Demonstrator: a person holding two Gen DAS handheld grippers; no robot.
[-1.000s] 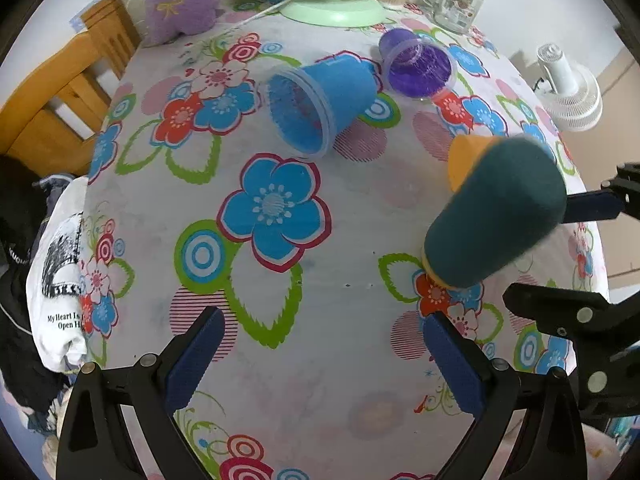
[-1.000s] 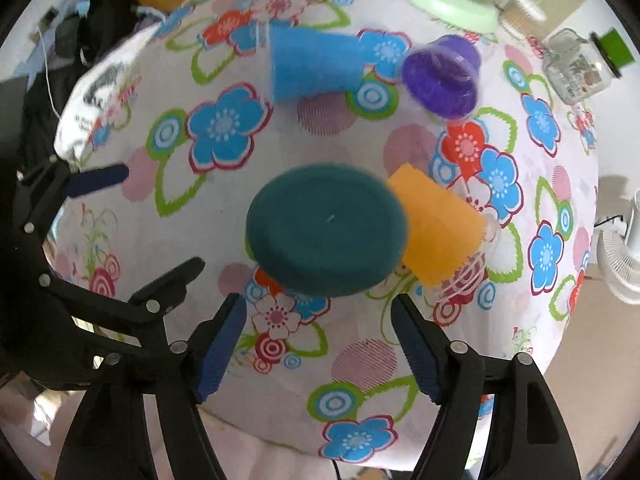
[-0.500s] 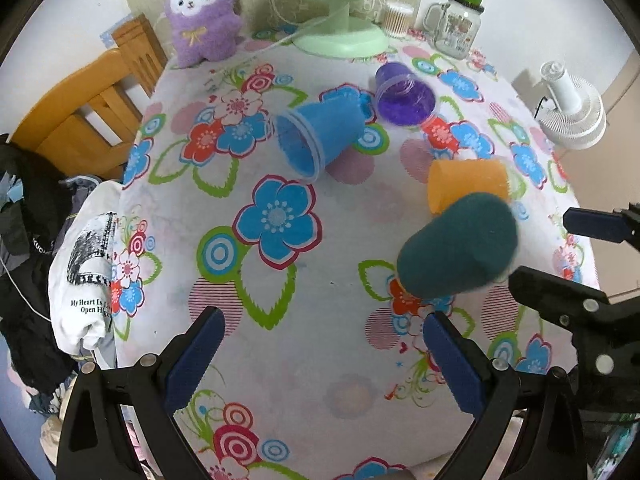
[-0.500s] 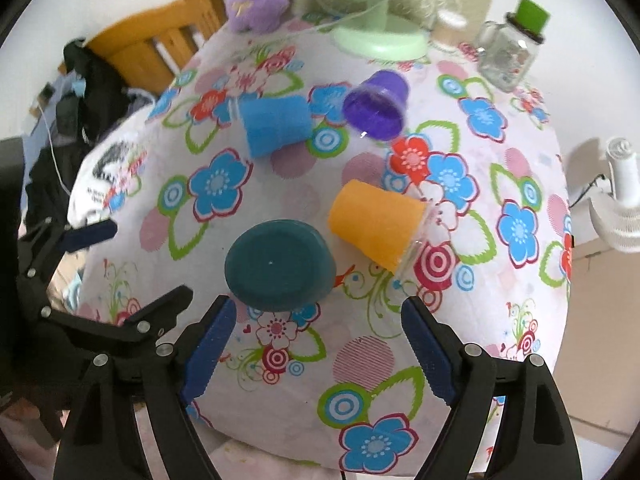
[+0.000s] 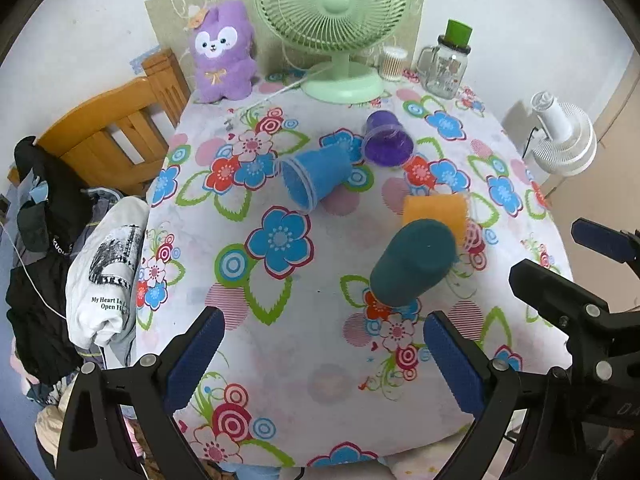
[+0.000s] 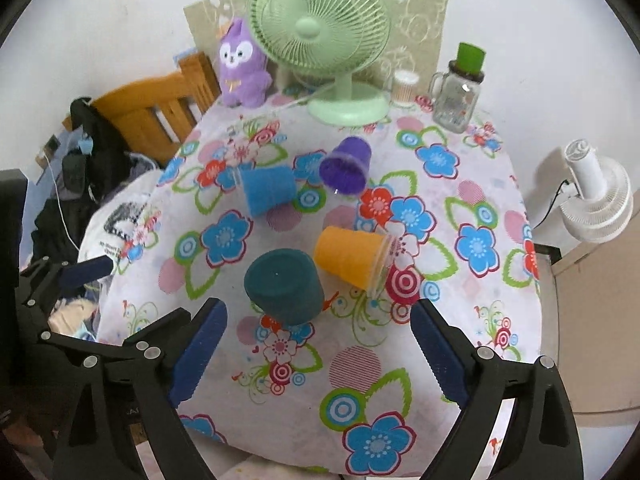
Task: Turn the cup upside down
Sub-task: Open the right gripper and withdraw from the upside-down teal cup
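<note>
A dark teal cup [image 5: 412, 265] [image 6: 285, 285] stands upside down on the flowered tablecloth [image 5: 280, 320], base up. An orange cup [image 5: 436, 214] [image 6: 352, 255] lies on its side just behind it. A blue cup [image 5: 316, 178] [image 6: 266, 196] and a purple cup [image 5: 386, 144] [image 6: 346, 166] lie on their sides farther back. My left gripper [image 5: 320, 360] is open and empty, above the table's near edge. My right gripper [image 6: 320, 354] is open and empty, just short of the teal cup.
A green desk fan [image 5: 332, 24], a purple plush toy [image 5: 222, 52], a glass jar with a green lid [image 5: 448, 64] and a small container [image 5: 392, 64] stand at the back. A wooden chair [image 5: 112, 136] with clothes [image 5: 100, 272] is left. A white fan [image 5: 560, 136] stands right.
Both grippers have pulled back and risen away from the table, so more of it shows. The teal cup stands upside down where it was let go.
</note>
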